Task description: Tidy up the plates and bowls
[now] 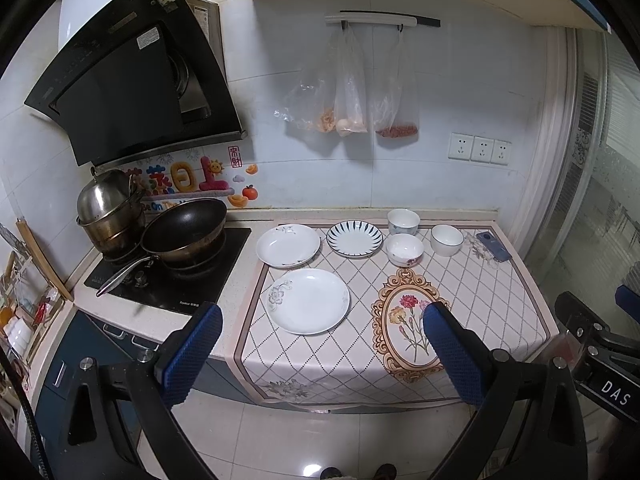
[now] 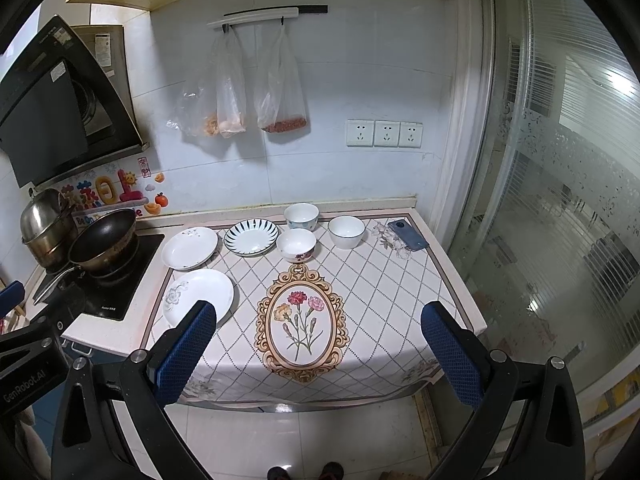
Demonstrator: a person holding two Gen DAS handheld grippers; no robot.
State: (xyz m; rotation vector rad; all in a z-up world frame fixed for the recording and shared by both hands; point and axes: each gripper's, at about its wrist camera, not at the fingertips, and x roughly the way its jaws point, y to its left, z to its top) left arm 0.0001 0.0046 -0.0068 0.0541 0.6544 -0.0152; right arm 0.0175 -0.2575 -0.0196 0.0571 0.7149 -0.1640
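Note:
On the cloth-covered counter (image 1: 480,312) lie three plates: a white floral plate (image 1: 308,301) (image 2: 199,297) at the front left, a white plate (image 1: 288,245) (image 2: 190,247) behind it, and a blue-striped plate (image 1: 354,239) (image 2: 251,237). Three bowls stand at the back: a spotted bowl (image 1: 403,221) (image 2: 301,216), a flowered bowl (image 1: 404,249) (image 2: 296,245) and a plain white bowl (image 1: 447,239) (image 2: 346,232). My left gripper (image 1: 322,320) and right gripper (image 2: 318,318) are both open and empty, held in front of the counter's front edge.
A stove (image 1: 172,276) with a black wok (image 1: 186,230) and a steel pot (image 1: 108,208) stands left of the cloth. A blue phone (image 1: 493,245) (image 2: 408,235) lies at the back right corner. Plastic bags (image 1: 348,92) hang on the wall. A glass door (image 2: 560,200) is at the right.

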